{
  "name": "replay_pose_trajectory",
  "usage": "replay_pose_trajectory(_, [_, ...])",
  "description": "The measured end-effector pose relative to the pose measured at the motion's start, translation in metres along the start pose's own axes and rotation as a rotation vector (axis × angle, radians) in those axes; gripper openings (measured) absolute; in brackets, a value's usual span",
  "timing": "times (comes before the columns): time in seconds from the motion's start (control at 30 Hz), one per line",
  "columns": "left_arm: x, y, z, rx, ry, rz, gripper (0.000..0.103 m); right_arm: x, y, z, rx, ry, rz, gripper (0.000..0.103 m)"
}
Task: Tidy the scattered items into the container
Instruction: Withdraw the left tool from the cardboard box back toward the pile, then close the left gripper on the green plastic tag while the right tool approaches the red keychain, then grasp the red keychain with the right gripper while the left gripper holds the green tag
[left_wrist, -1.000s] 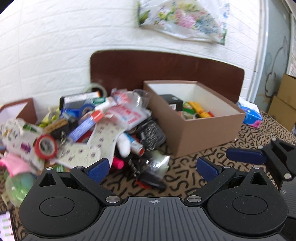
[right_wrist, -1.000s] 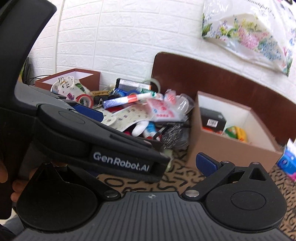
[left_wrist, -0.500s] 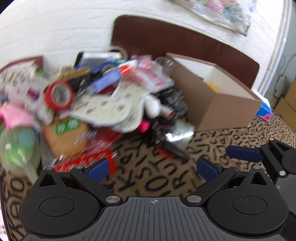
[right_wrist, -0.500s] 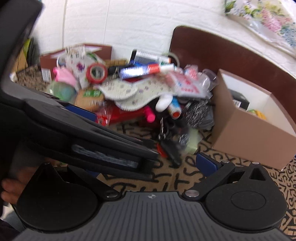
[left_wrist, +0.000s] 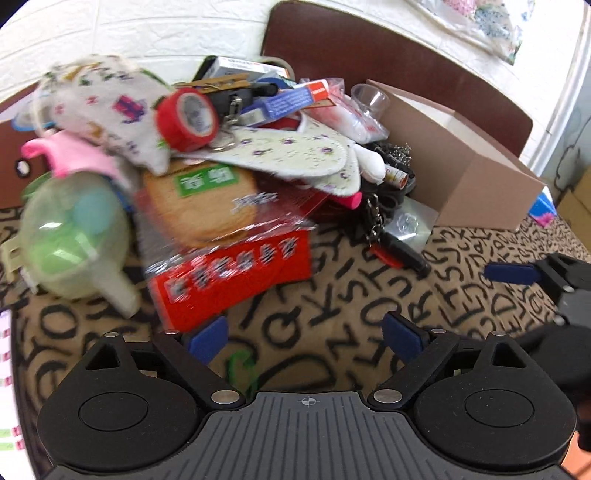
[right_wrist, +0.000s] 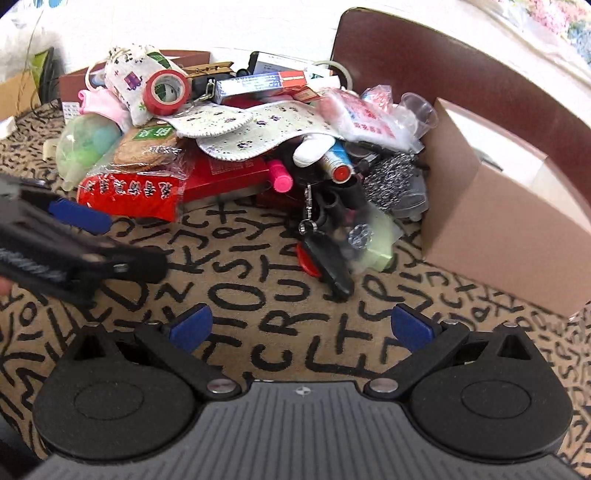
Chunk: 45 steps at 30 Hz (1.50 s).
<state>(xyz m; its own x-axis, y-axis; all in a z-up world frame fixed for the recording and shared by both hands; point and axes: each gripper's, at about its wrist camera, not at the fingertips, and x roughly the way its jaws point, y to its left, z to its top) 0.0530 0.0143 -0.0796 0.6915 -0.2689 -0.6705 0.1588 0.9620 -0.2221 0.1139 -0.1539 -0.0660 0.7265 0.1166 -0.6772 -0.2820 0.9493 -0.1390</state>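
A heap of scattered items lies on the letter-print cloth: a red tape roll, a red snack packet, flowered insoles, a pink marker and a black key fob. The brown cardboard box stands to the right of the heap. My left gripper hovers just before the snack packet, its jaws closing with only cloth between them. Further right, my right gripper is open and empty, short of the key fob.
A green plastic fan and a printed cloth pouch lie at the heap's left. A brown chair back stands behind the box against the white wall. A second brown box sits far left. Bare cloth lies in front.
Both grippers have sunk toward the table and come closer to the heap, which now looks larger. The box has slid to the right of both views. The left jaws have narrowed slightly.
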Motion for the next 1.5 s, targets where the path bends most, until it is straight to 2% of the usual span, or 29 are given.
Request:
replay_pose_trajectory(0.17, [-0.017,0.016,-0.011,-0.006,0.018,0.017,0.093,0.003,0.010,-0.002,0.021,-0.004,0.142,0.102])
replay_pose_trajectory(0.27, [-0.012,0.023,-0.015,-0.005,0.042,0.041,0.086,0.009,0.023,-0.001,-0.007,0.006,0.184,0.100])
replay_pose_trajectory(0.33, [-0.008,0.027,-0.016,-0.016,0.068,0.040,0.078,0.012,0.028,0.000,-0.026,0.004,0.178,0.097])
replay_pose_trajectory(0.47, [-0.004,0.026,-0.018,-0.006,0.064,0.027,0.073,0.014,0.019,0.005,-0.021,-0.020,0.101,0.094])
replay_pose_trajectory(0.5, [-0.002,0.024,-0.018,0.008,0.068,0.028,0.068,0.016,0.013,0.007,-0.013,-0.022,0.077,0.093])
replay_pose_trajectory(0.53, [-0.001,0.022,-0.018,0.026,0.069,0.037,0.059,0.018,0.008,0.009,-0.006,-0.024,0.056,0.087])
replay_pose_trajectory(0.6, [0.000,0.018,-0.018,0.050,0.073,0.035,0.048,0.023,-0.002,0.012,0.013,-0.023,0.022,0.076])
replay_pose_trajectory(0.7, [-0.002,0.015,-0.020,0.059,0.079,-0.001,0.051,0.031,-0.012,0.015,0.036,-0.014,0.005,0.065])
replay_pose_trajectory(0.73, [-0.003,0.014,-0.021,0.064,0.077,-0.008,0.057,0.034,-0.014,0.015,0.038,-0.014,0.001,0.063])
replay_pose_trajectory(0.8, [-0.002,0.011,-0.024,0.090,0.077,-0.013,0.058,0.038,-0.017,0.015,0.036,-0.011,-0.003,0.063])
replay_pose_trajectory(0.87, [0.000,0.006,-0.025,0.130,0.078,0.011,0.041,0.044,-0.020,0.016,0.035,-0.005,-0.005,0.061])
replay_pose_trajectory(0.93, [0.003,0.006,-0.023,0.137,0.076,0.016,0.019,0.052,-0.022,0.018,0.033,0.001,-0.004,0.056])
replay_pose_trajectory(0.97, [0.004,0.007,-0.022,0.126,0.077,0.011,0.017,0.055,-0.023,0.019,0.033,0.003,-0.006,0.054])
replay_pose_trajectory(1.03, [0.008,0.010,-0.018,0.102,0.076,-0.004,0.015,0.059,-0.025,0.021,0.031,0.005,-0.009,0.041])
replay_pose_trajectory(1.2, [0.015,0.010,-0.012,0.065,0.073,-0.020,0.011,0.051,-0.021,0.019,0.003,0.016,0.058,0.030])
replay_pose_trajectory(1.3, [0.016,0.010,-0.011,0.038,0.072,-0.030,0.011,0.039,-0.012,0.013,-0.013,0.028,0.153,0.027])
replay_pose_trajectory(1.5, [0.010,0.016,-0.012,-0.008,0.075,-0.048,0.012,0.011,0.019,-0.001,-0.113,0.061,0.277,0.025])
